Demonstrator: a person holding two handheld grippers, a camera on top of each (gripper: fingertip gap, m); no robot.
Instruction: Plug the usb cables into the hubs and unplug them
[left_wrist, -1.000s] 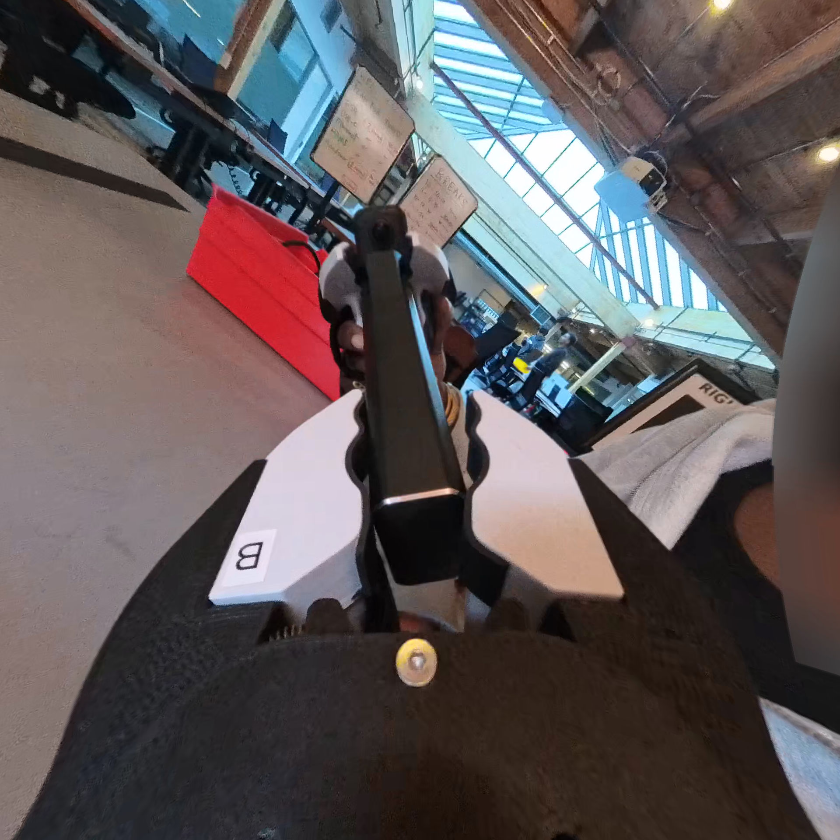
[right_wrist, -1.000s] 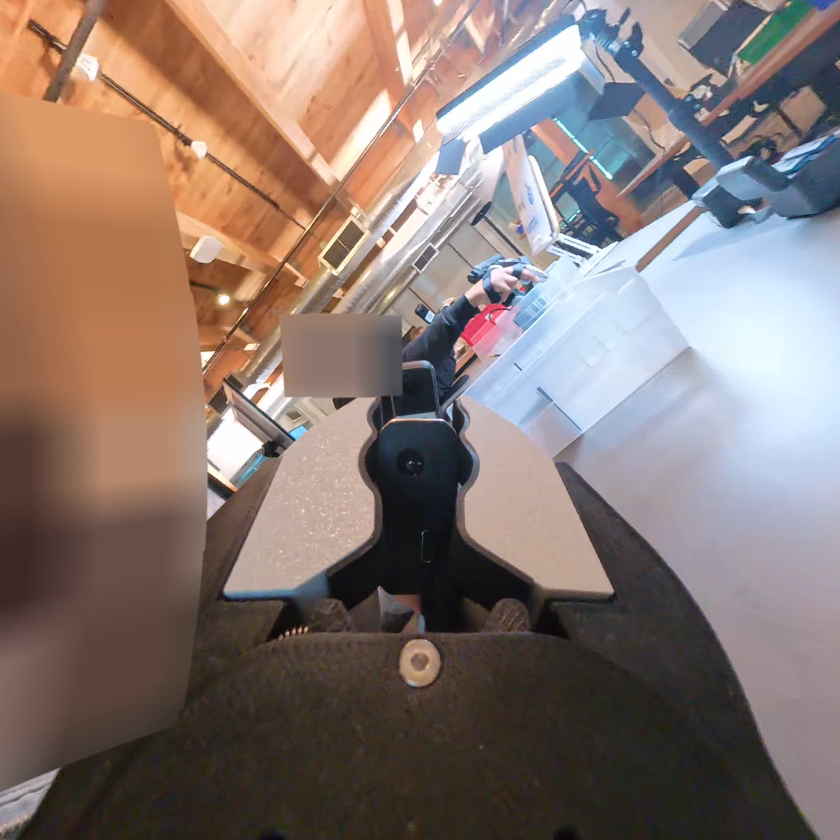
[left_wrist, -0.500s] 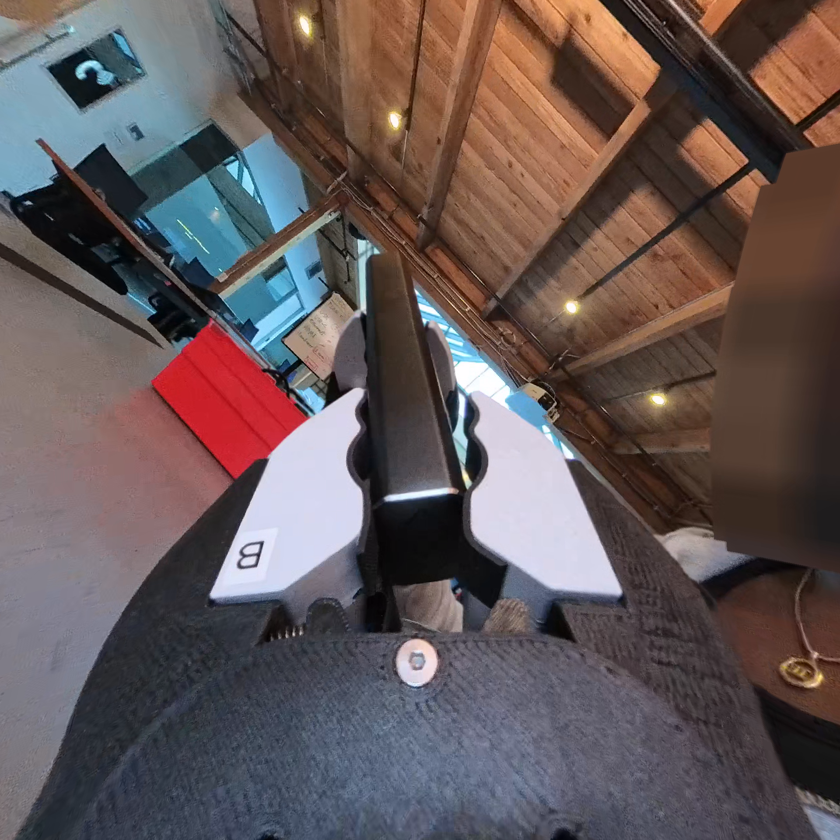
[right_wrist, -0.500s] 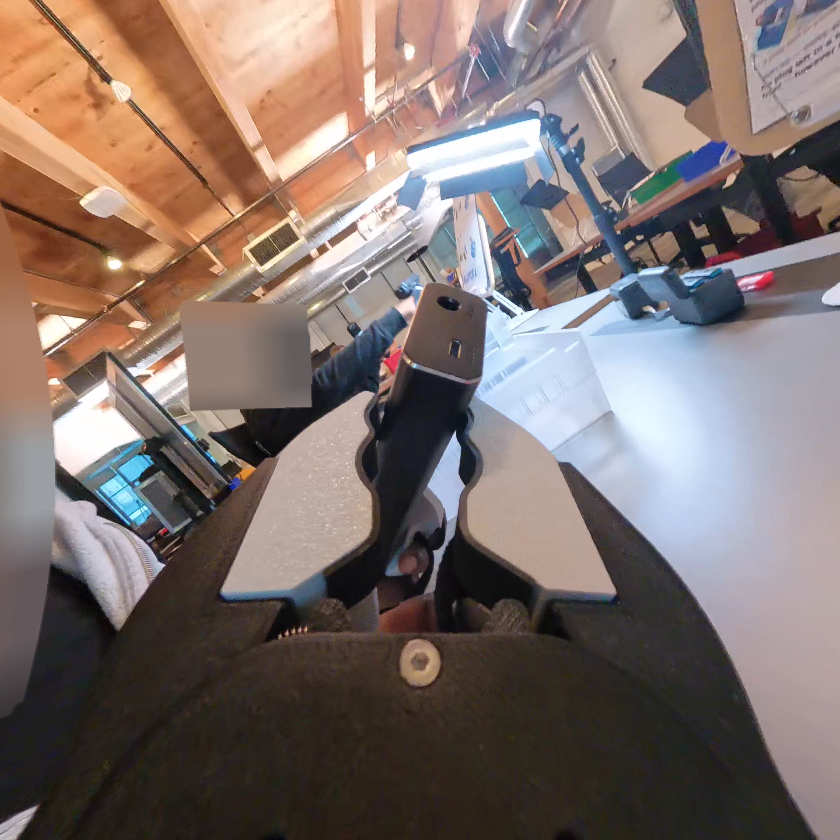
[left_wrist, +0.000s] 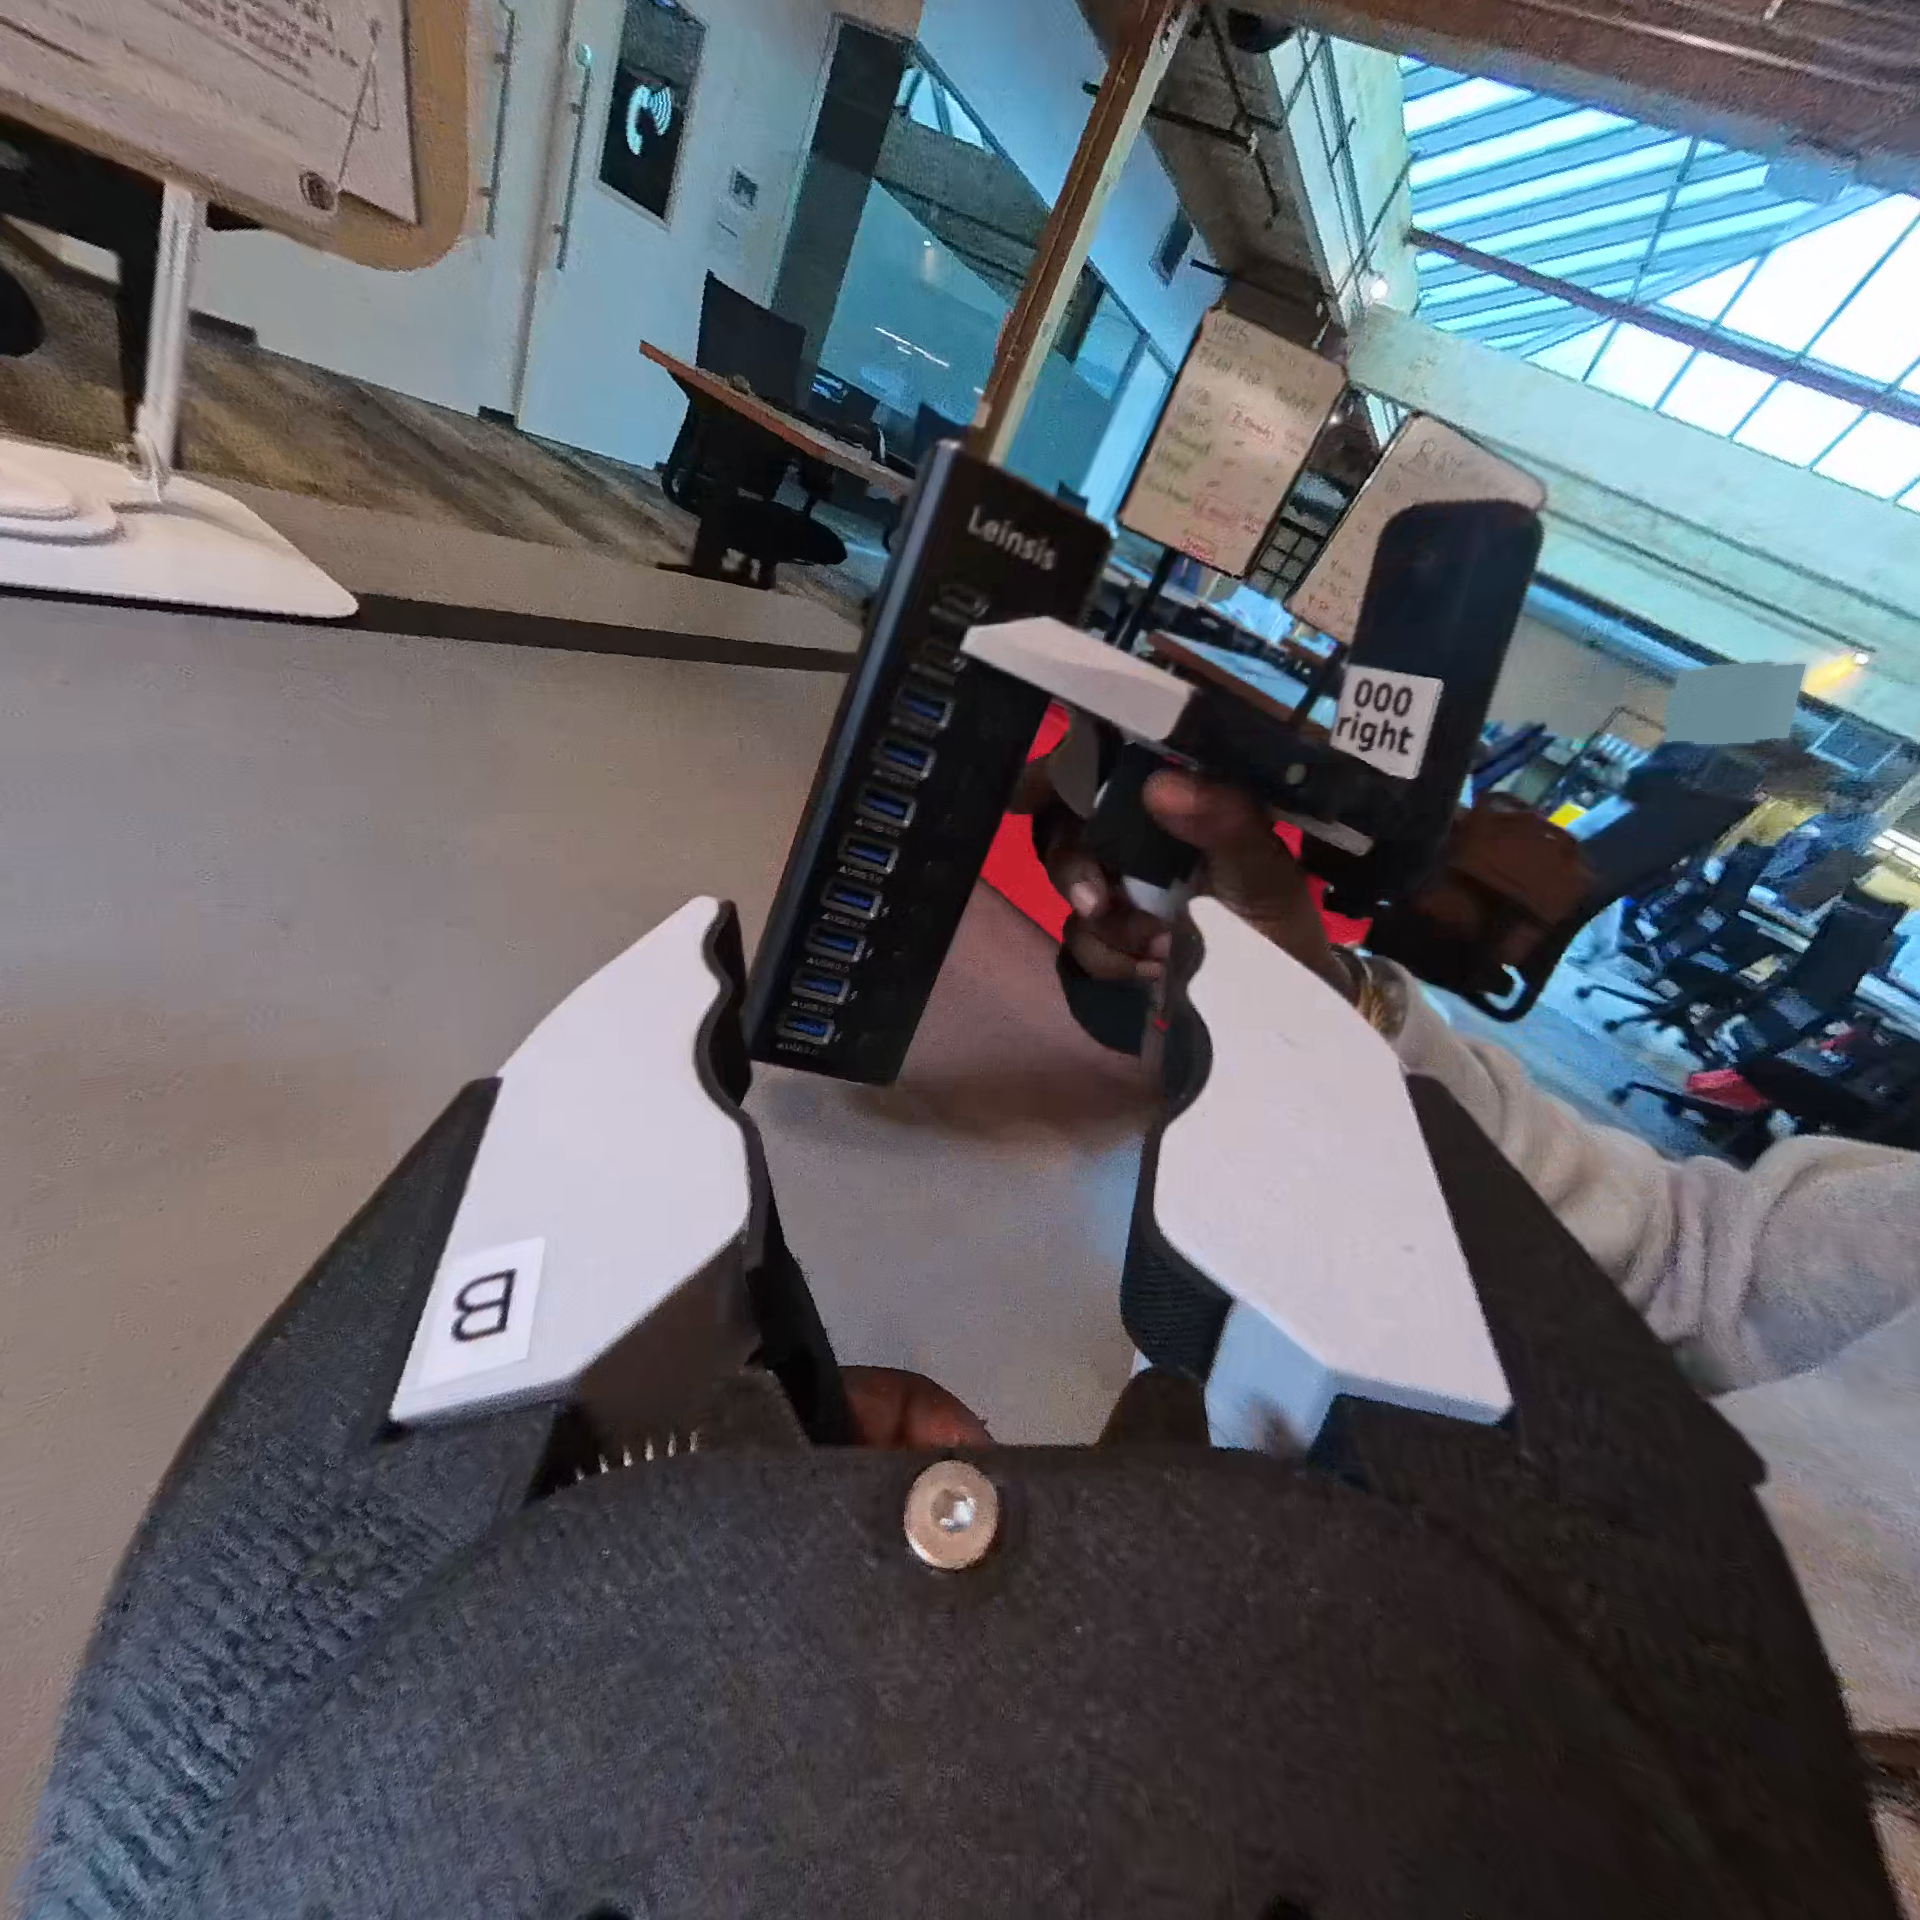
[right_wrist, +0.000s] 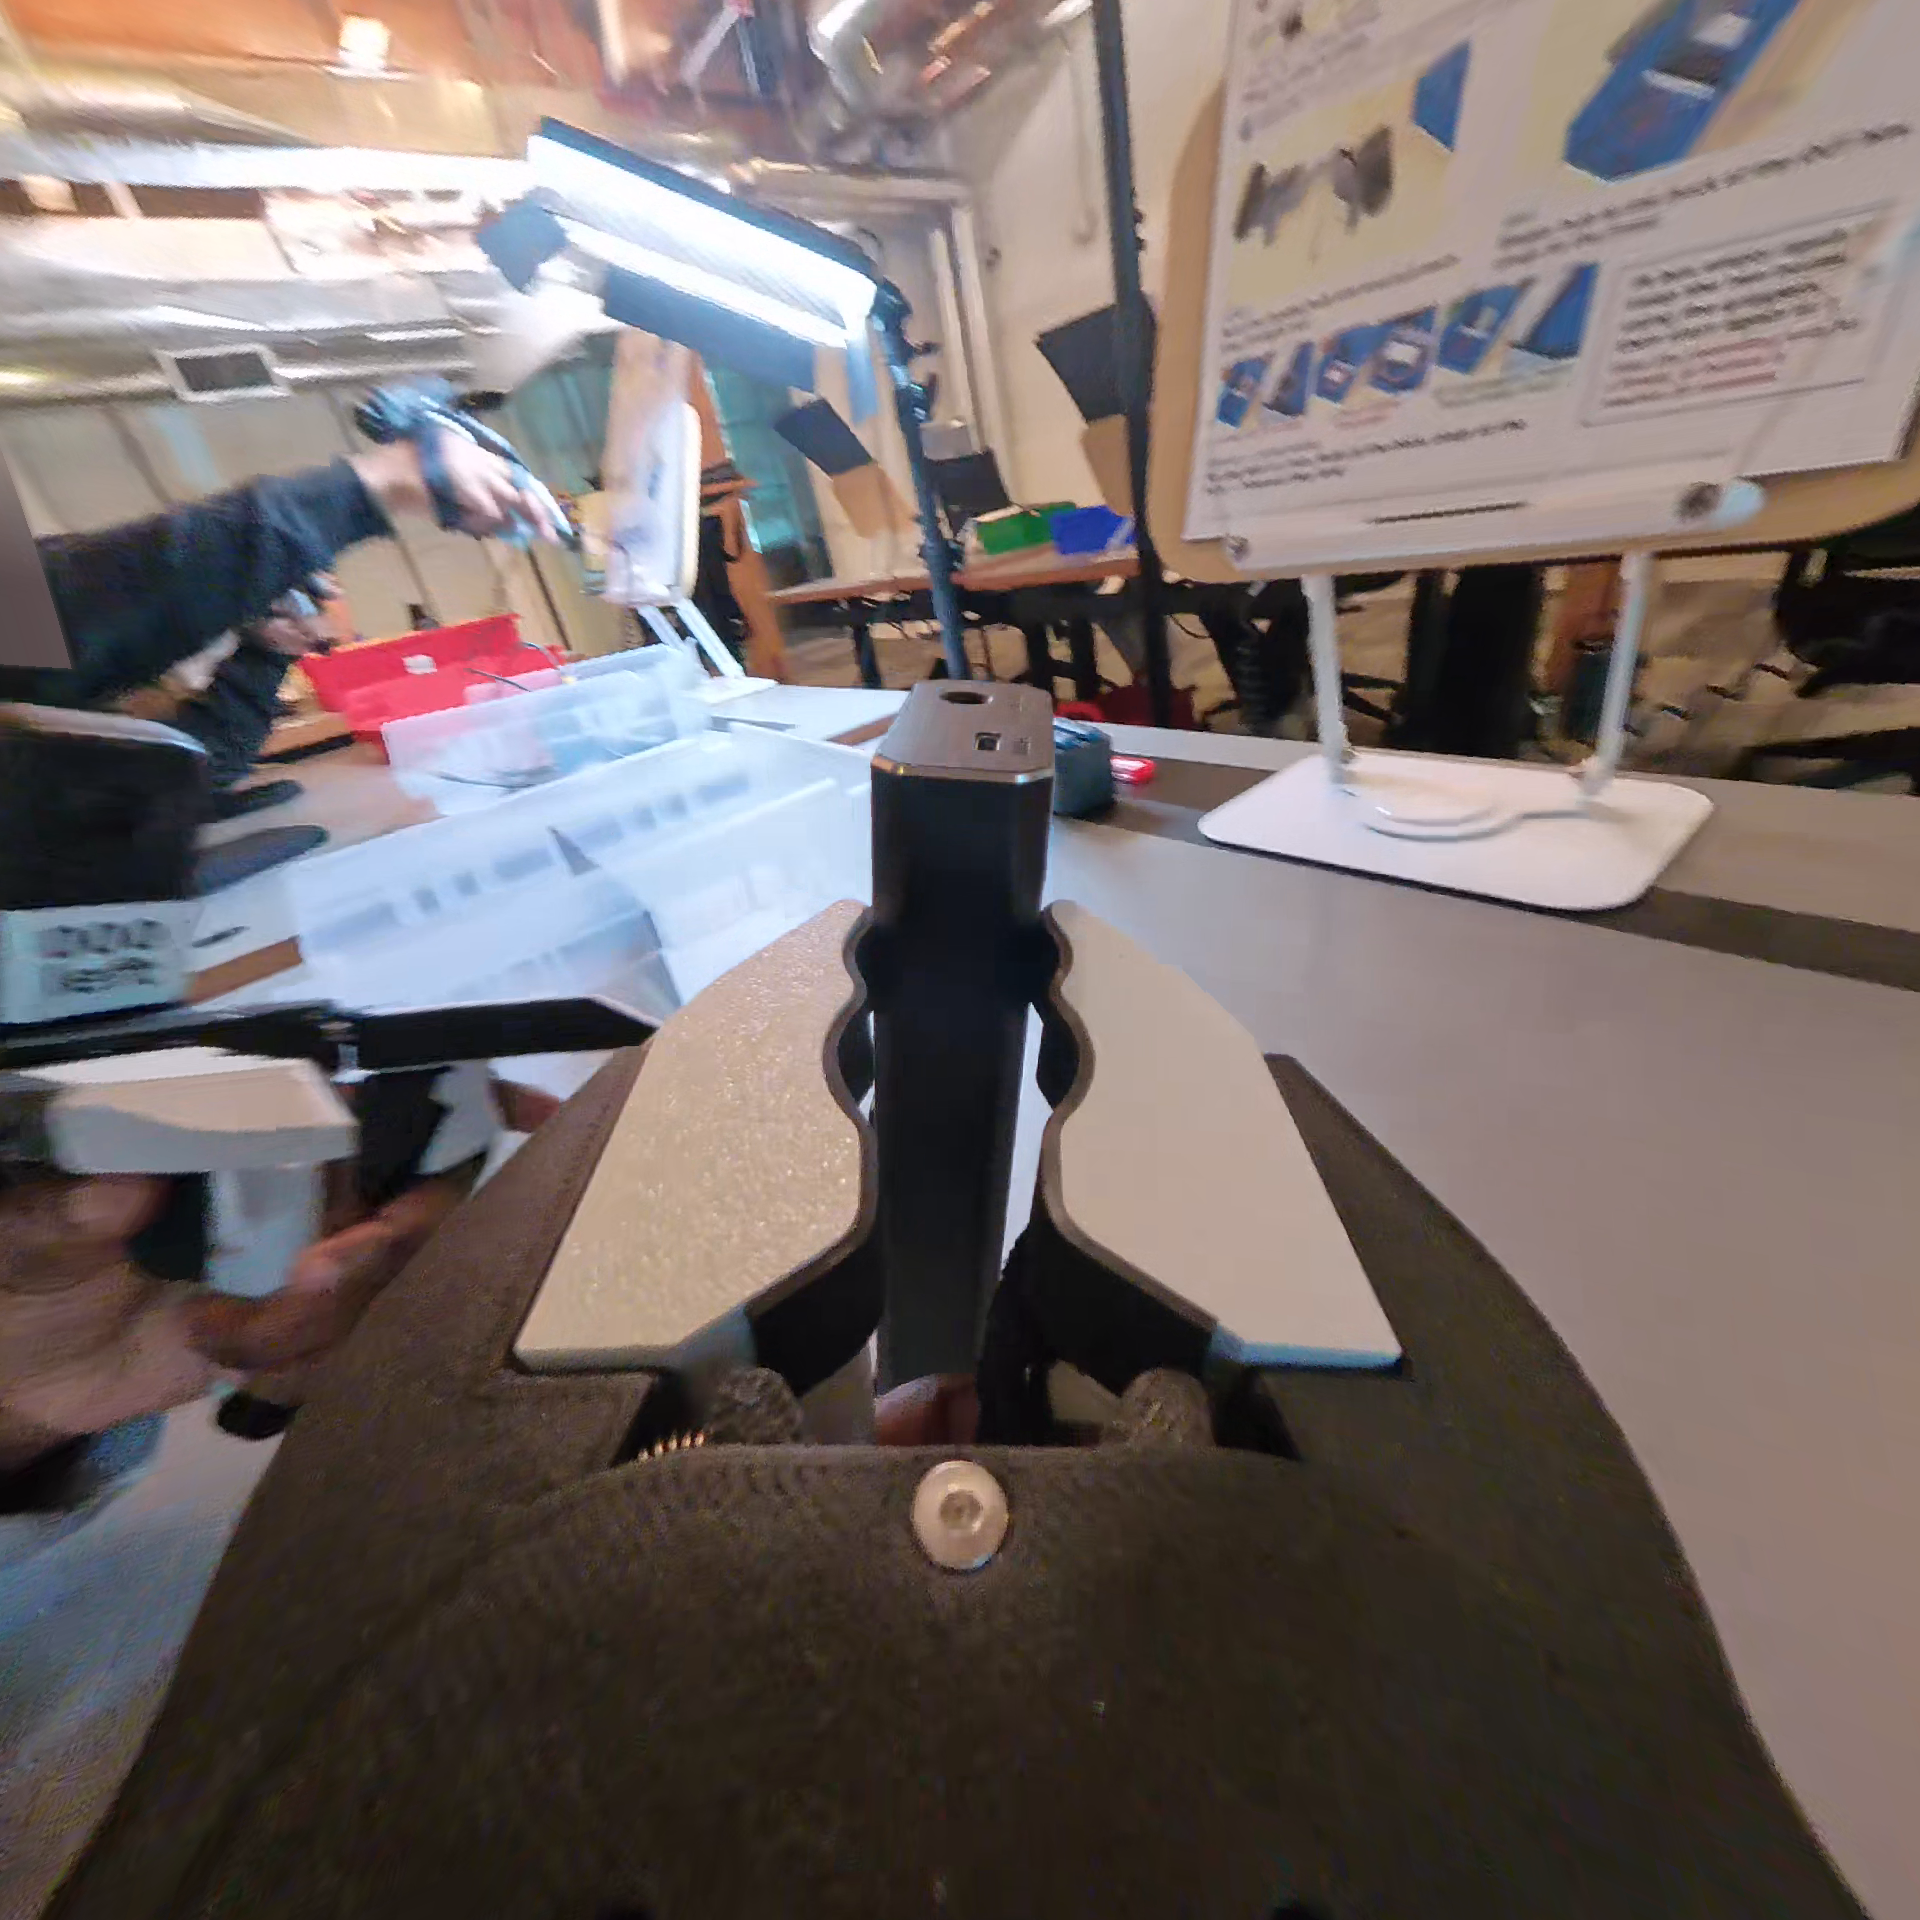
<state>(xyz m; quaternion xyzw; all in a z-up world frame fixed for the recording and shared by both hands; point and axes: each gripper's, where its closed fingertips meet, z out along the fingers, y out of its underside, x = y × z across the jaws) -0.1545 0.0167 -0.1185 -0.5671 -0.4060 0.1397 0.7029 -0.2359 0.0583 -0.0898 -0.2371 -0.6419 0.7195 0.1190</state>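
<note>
the black usb hub (left_wrist: 914, 790) stood on end on the grey table (left_wrist: 312, 831), clamped by the right gripper (right_wrist: 956, 997), just ahead-left of the wide-open, empty left gripper (left_wrist: 951, 997).

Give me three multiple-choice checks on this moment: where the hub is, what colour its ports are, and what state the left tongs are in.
1. Where is the black USB hub?
A. Flat on the table
B. Clamped in the right tongs
C. Inside the clear plastic bin

2. What colour are the inserts in its row of ports?
A. Blue
B. Red
C. Yellow

3. What state are the left tongs in?
A. Shut on the hub
B. Shut on a cable
C. Open and empty

Key: 1 B, the right wrist view shows the fingers squeezing the hub's sides. 2 A, the left wrist view shows blue sockets. 3 C, bare grey table shows between the spread fingers.
</note>
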